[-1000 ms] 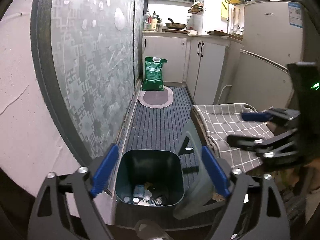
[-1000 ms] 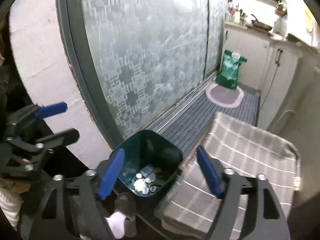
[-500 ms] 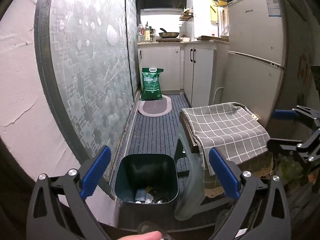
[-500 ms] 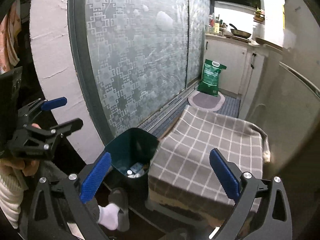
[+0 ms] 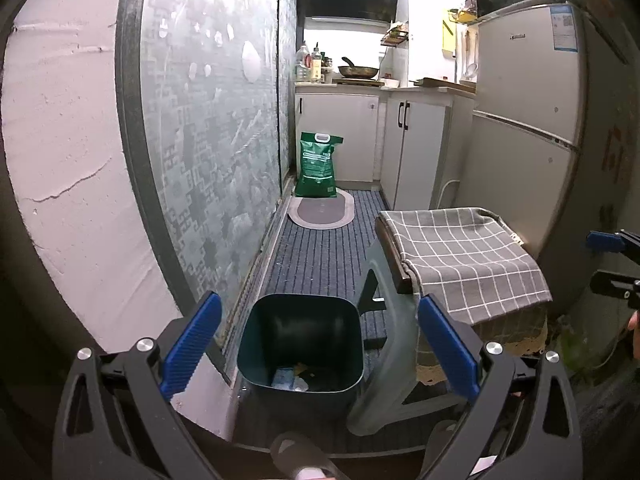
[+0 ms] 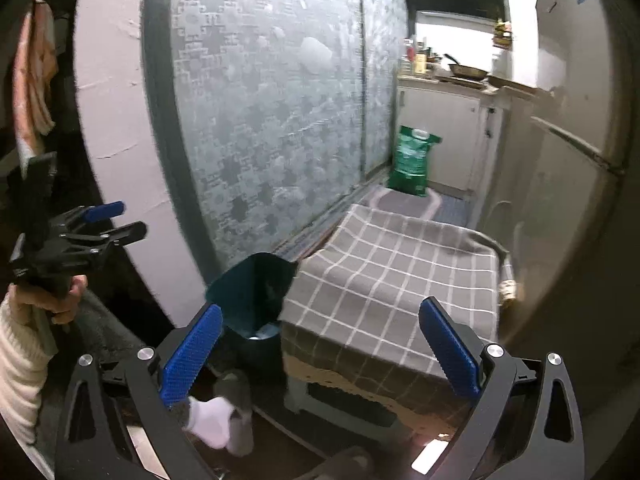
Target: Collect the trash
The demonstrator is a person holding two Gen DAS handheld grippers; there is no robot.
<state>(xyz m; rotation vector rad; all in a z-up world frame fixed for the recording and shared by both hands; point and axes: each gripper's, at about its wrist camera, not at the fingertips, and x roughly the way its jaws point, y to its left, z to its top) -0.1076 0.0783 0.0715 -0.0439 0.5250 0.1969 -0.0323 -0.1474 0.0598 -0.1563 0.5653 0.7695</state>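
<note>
A dark green trash bin (image 5: 300, 344) stands on the floor by the frosted glass door, with bits of trash (image 5: 290, 378) at its bottom. It also shows in the right wrist view (image 6: 250, 292). My left gripper (image 5: 316, 344) is open and empty, held above and behind the bin. My right gripper (image 6: 320, 352) is open and empty, held over the near edge of the checked cloth (image 6: 400, 280). Each gripper shows in the other's view: the right one (image 5: 612, 264) at the far right, the left one (image 6: 86, 236) at the left.
A low stool (image 5: 384, 368) covered by the grey checked cloth (image 5: 464, 260) stands right of the bin. A fridge (image 5: 524, 132) is behind it. A green bag (image 5: 318, 166) and an oval mat (image 5: 322, 212) lie at the far end by white cabinets (image 5: 416, 148). My slippered foot (image 6: 236, 412) is near the bin.
Both grippers have pulled back and up from the bin, which now looks farther away. Both stay open and empty.
</note>
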